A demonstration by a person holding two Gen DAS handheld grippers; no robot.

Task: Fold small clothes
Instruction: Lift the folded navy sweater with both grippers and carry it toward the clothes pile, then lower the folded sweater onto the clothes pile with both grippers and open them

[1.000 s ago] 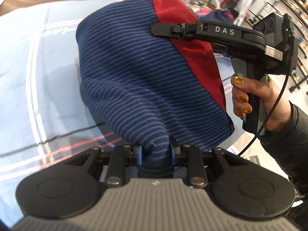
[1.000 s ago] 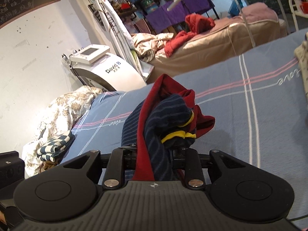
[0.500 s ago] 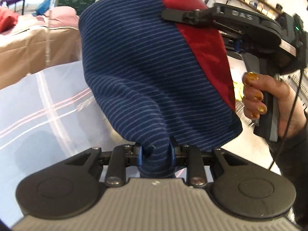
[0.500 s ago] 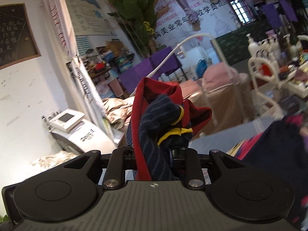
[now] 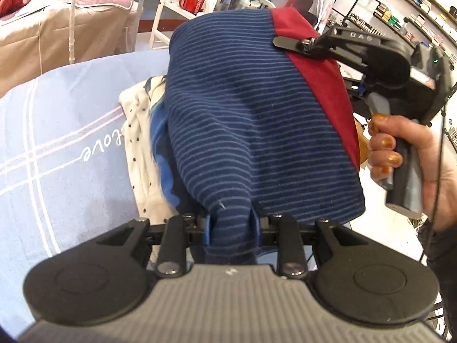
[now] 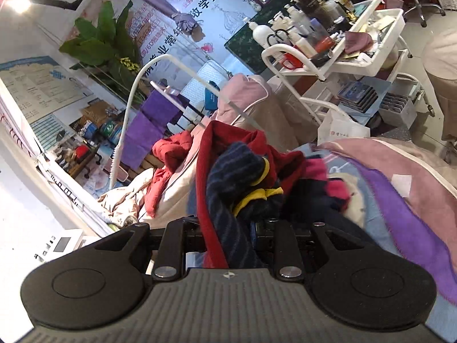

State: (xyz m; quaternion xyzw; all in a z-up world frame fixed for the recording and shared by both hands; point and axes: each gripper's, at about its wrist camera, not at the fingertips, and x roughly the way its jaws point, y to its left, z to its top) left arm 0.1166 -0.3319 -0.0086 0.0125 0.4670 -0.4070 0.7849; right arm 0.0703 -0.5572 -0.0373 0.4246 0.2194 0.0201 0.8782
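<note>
Shelves, a white trolley and spare beds crowd the room behind my work, and the blue sheet of the bed (image 5: 57,154) lies below.

I hold the striped garment (image 5: 251,131), navy with a red panel, off the bed between both claws. My left claw (image 5: 232,223) is pinched tight on a bunched navy corner. My right claw (image 6: 242,223) is clamped on a thicker wad of red cloth, navy cloth and yellow trim, so its jaws stand wider; in the left view it grips the red edge, with the person's hand (image 5: 400,154) on its handle.

Compared with a second ago, I have swung the garment sideways: then only bare sheet lay beneath it, now it hangs over a pile of other clothes (image 5: 148,148), a dotted white piece and a blue one. I judge this garment is folded and I am carrying it to the stack; what remains is lowering it squarely and letting go.
</note>
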